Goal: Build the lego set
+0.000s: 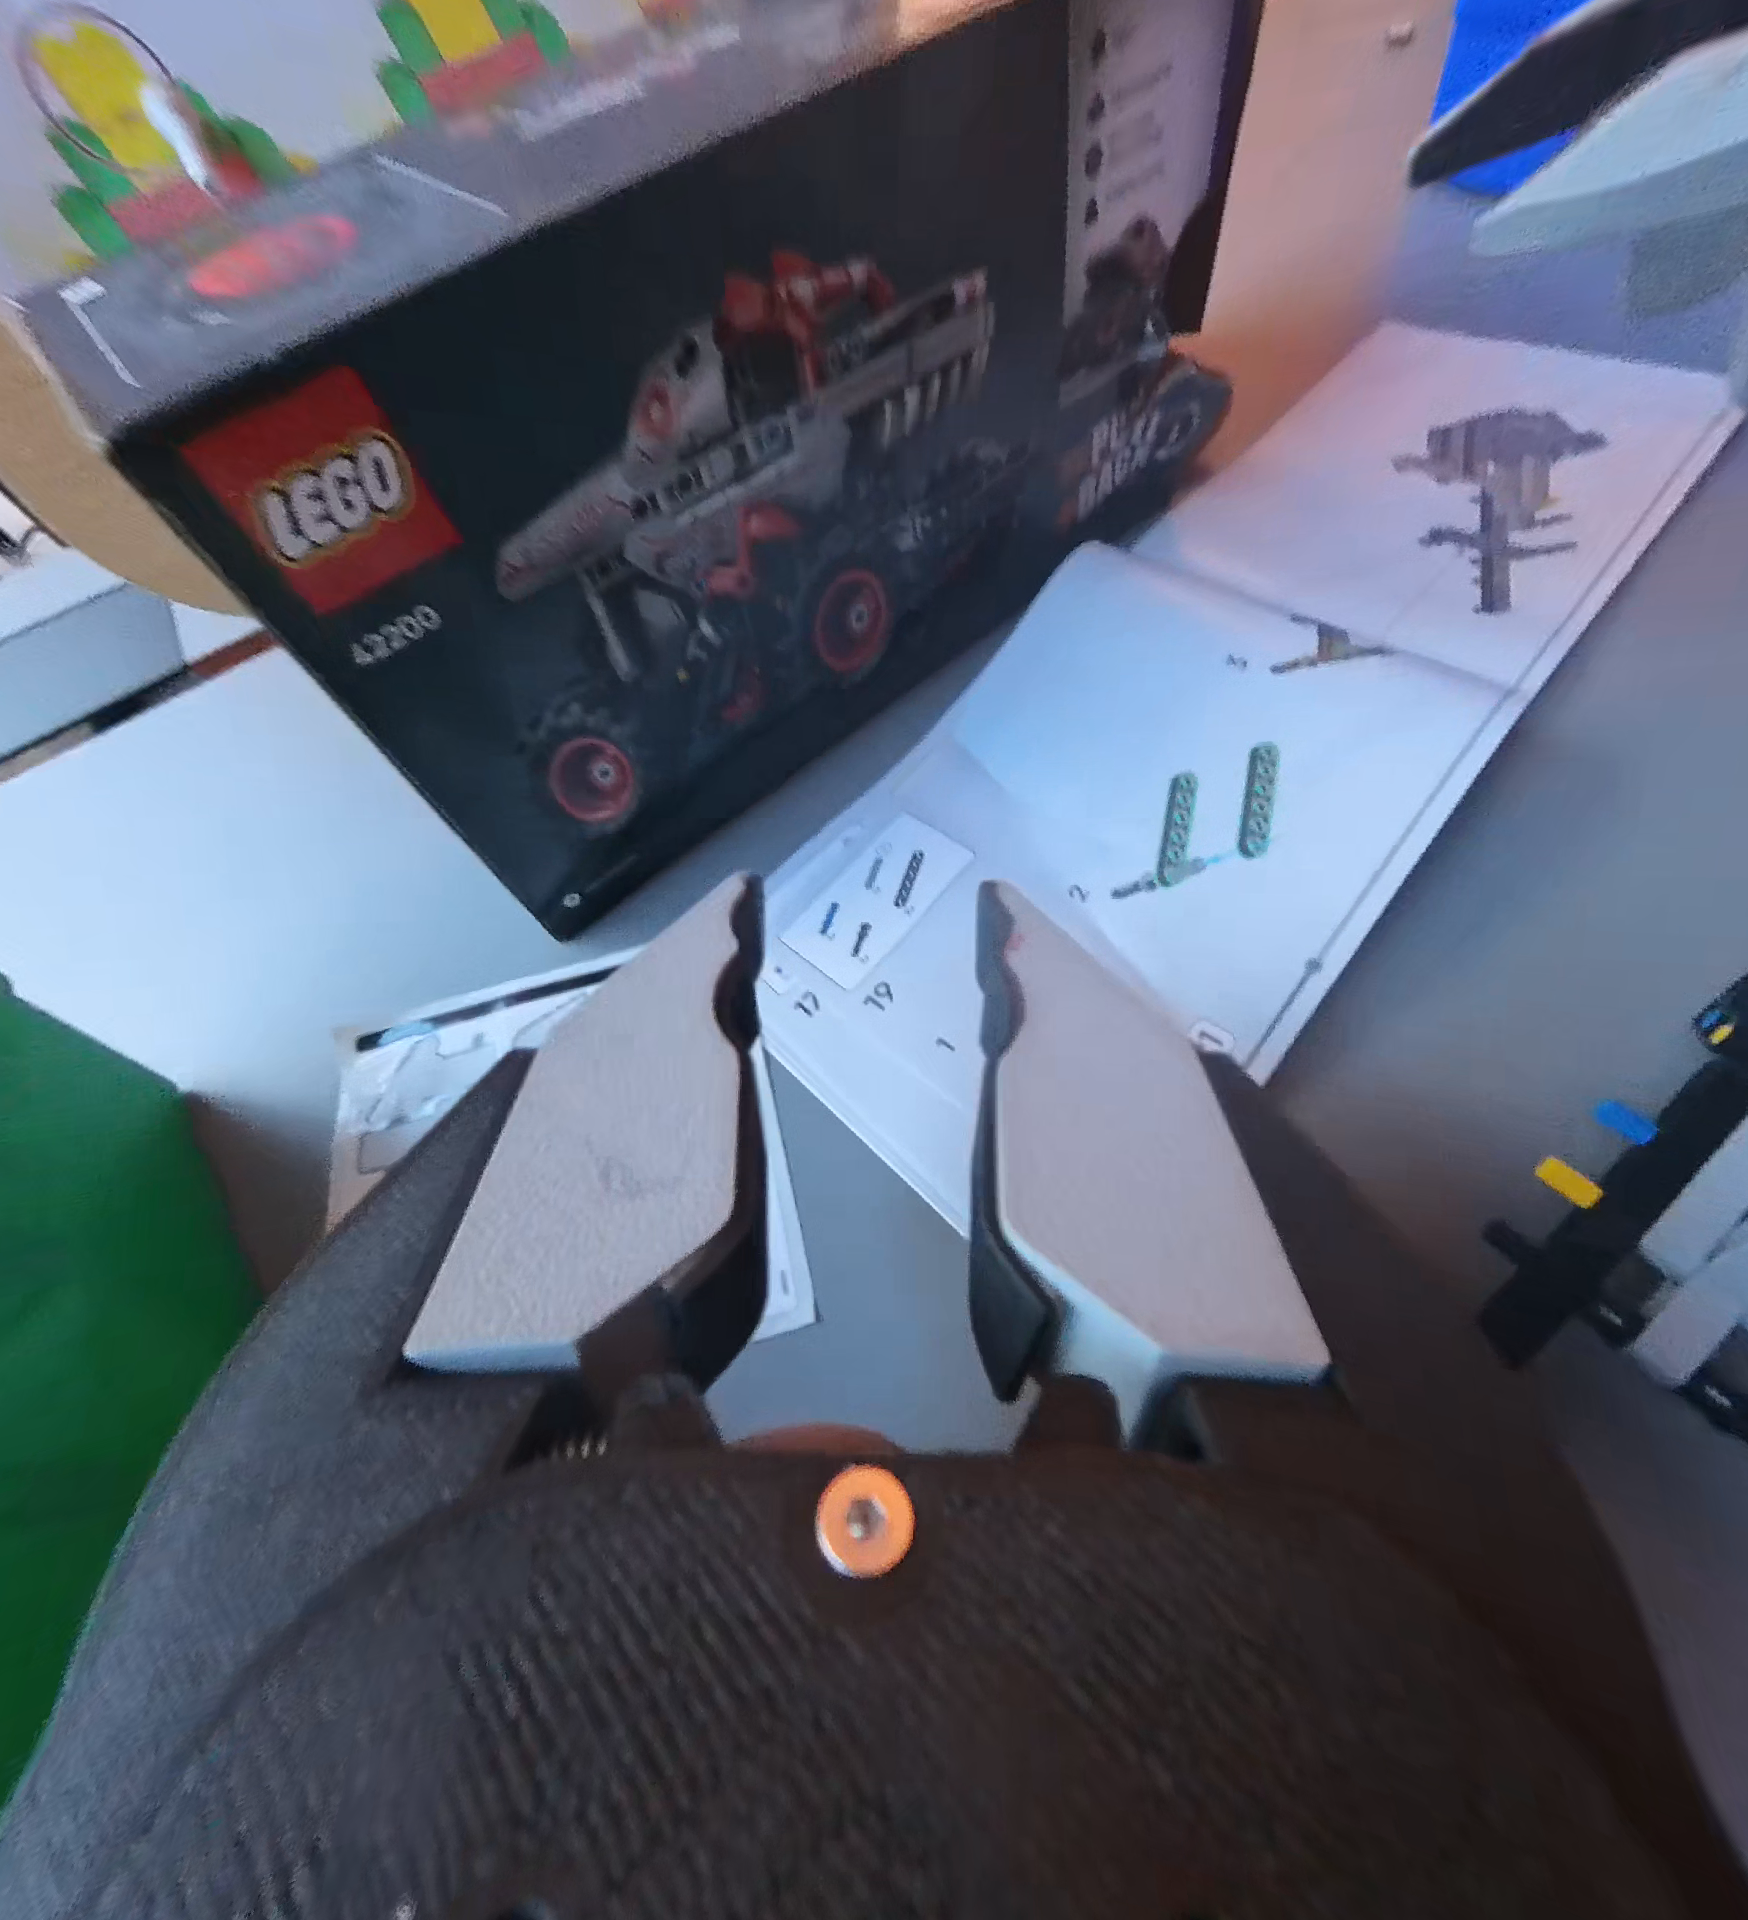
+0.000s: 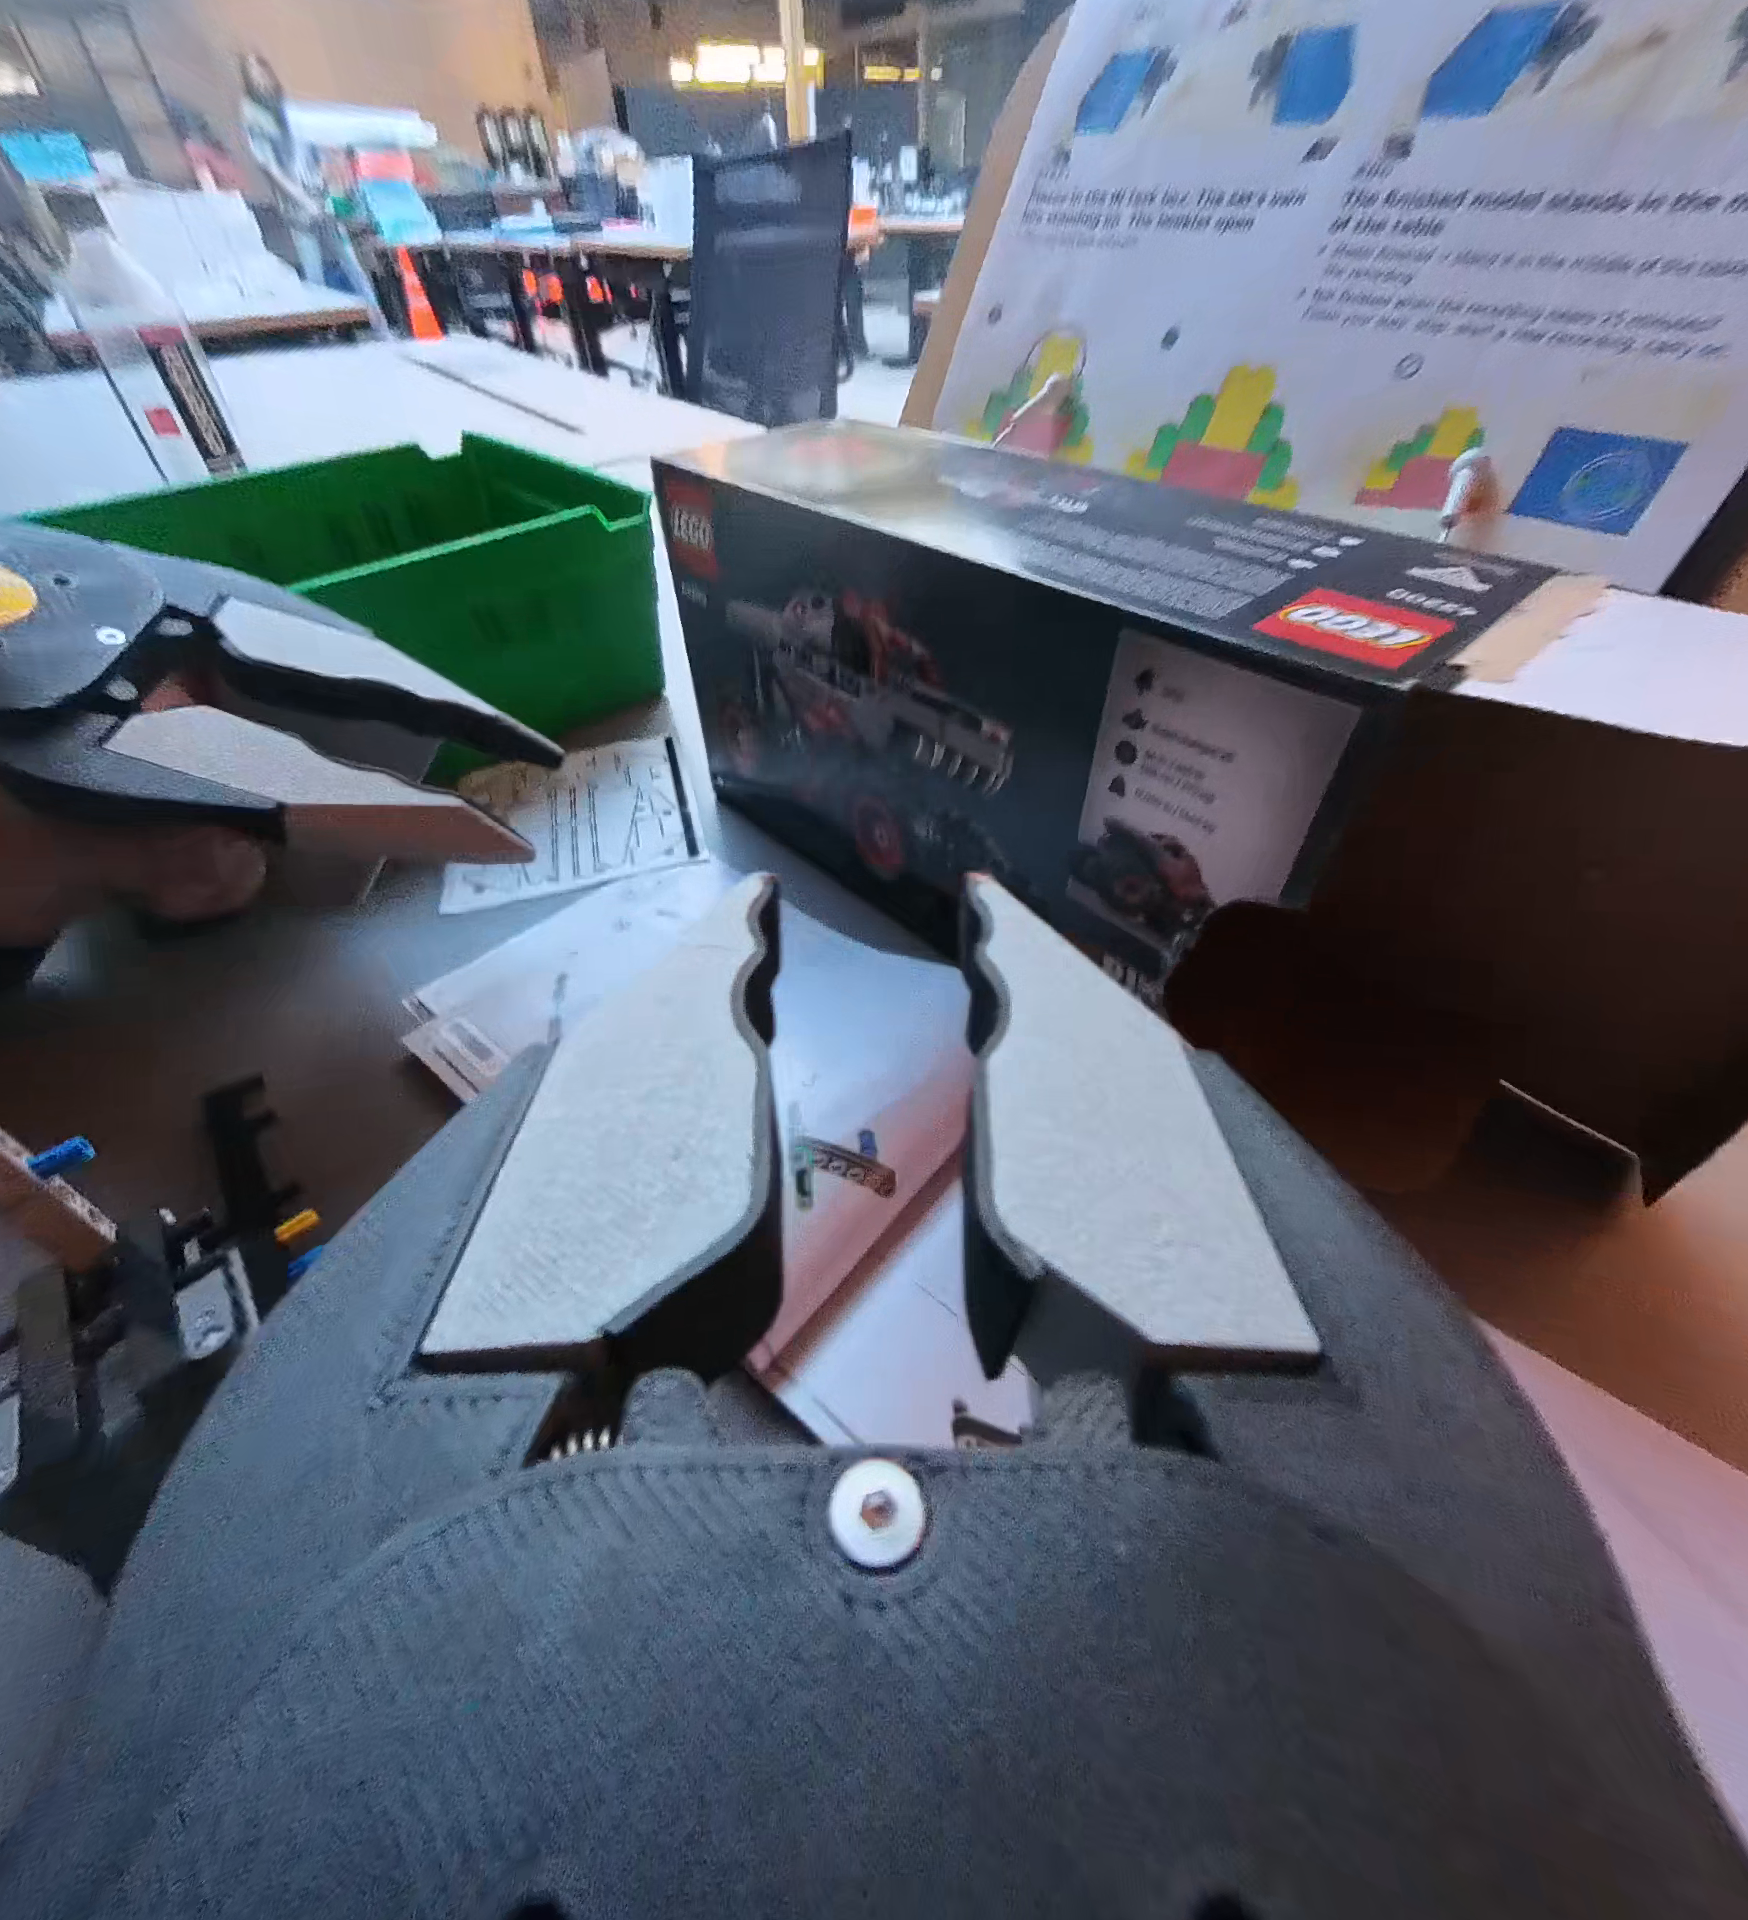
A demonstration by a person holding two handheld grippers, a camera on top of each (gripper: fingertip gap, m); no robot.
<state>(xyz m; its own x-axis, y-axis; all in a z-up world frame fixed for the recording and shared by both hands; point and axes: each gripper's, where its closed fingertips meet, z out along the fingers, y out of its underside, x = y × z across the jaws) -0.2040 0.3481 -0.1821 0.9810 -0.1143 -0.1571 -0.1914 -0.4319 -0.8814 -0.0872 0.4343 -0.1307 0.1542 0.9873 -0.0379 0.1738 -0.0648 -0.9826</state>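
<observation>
The black set box (image 1: pixel 641 540) stands at the back of the grey table; it also shows in the right wrist view (image 2: pixel 1005 707). The open instruction booklet (image 1: pixel 1265 727) lies in front of it. My left gripper (image 1: pixel 870 904) is open and empty, above the booklet's near corner. My right gripper (image 2: pixel 865 914) is open and empty, above the booklet (image 2: pixel 870 1039) close to the box. A partly built black and grey model (image 1: pixel 1680 1226) with blue and yellow pins lies right of the left gripper, and lower left in the right wrist view (image 2: pixel 122 1299). The left gripper (image 2: pixel 527 800) shows there too.
A green two-compartment bin (image 2: pixel 454 582) stands left of the box and fills the left edge of the left wrist view (image 1: pixel 39 1247). A sticker sheet (image 2: pixel 589 821) lies by the bin. A printed poster board (image 2: pixel 1421 260) leans behind the box. A clear bottle (image 2: pixel 153 364) stands farther back.
</observation>
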